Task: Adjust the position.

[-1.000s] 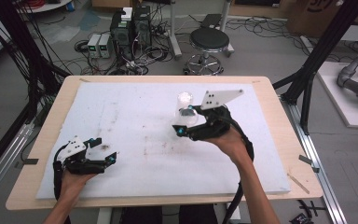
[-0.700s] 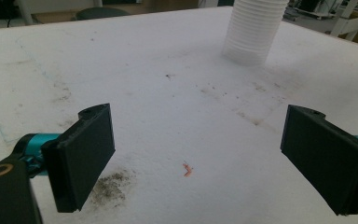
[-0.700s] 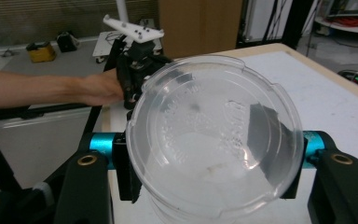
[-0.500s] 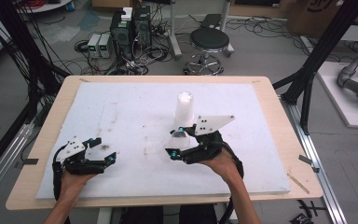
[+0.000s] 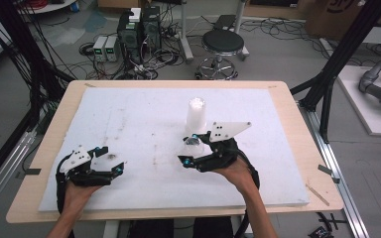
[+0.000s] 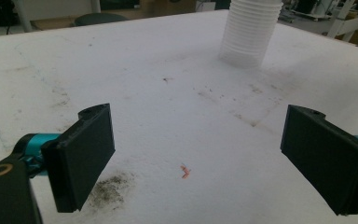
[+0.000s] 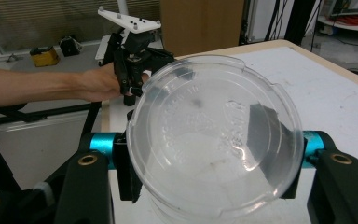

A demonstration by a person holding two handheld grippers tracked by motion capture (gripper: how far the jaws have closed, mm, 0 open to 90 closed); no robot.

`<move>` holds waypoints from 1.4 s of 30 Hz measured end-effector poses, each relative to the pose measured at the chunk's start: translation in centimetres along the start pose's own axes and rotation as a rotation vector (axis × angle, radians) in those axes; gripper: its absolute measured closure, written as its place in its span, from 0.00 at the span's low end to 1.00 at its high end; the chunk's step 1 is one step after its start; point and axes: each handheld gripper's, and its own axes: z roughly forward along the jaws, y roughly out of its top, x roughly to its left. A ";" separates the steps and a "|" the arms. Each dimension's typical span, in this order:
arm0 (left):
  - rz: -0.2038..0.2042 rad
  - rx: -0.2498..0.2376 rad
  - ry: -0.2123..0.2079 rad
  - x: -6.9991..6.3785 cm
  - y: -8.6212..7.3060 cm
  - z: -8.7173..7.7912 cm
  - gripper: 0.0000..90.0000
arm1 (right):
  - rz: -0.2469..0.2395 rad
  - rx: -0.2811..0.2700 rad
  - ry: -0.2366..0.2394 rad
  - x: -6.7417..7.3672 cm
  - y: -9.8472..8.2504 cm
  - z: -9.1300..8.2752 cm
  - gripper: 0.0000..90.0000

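My right gripper (image 5: 189,150) is shut on a clear plastic cup (image 5: 192,143), just in front of a tall stack of white cups (image 5: 196,114) standing on the white mat. In the right gripper view the clear plastic cup (image 7: 214,140) turns its round lidded top to the camera, and the right gripper (image 7: 214,156) has a black pad pressed on each side of it. At the mat's near left, my left gripper (image 5: 110,159) rests open. In the left gripper view the left gripper (image 6: 196,158) has nothing between its jaws, and the stack of white cups (image 6: 249,32) stands farther off.
The white mat (image 5: 144,119) covers a wooden table (image 5: 305,148). A dark smudge (image 6: 109,191) and a small red scrap (image 6: 185,171) lie on the mat by the left gripper. A stool (image 5: 222,44) and electronics (image 5: 139,29) stand beyond the table's far edge.
My right gripper has come down and toward the near side, away from the white stack, carrying the clear cup. The left gripper has stayed put.
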 end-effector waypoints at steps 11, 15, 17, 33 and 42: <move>0.109 -0.015 -0.156 0.4 2.7 -1.1 0.11 | -0.001 -0.005 0.017 -0.3 -0.2 -0.1 0.46; 0.140 -0.038 -0.250 0.0 4.1 -1.3 0.11 | -0.004 -0.010 0.046 -0.3 0.0 0.1 0.46; 0.149 -0.045 -0.290 -0.3 4.6 -1.2 0.11 | -0.012 -0.014 0.061 -0.2 0.2 0.2 0.46; 0.176 -0.151 -0.657 -6.5 8.8 4.8 0.11 | -0.029 -0.060 0.146 0.2 0.9 0.3 0.46; 0.201 -0.136 -0.733 -9.7 9.4 8.0 0.11 | -0.019 -0.080 0.177 0.3 1.0 0.5 0.46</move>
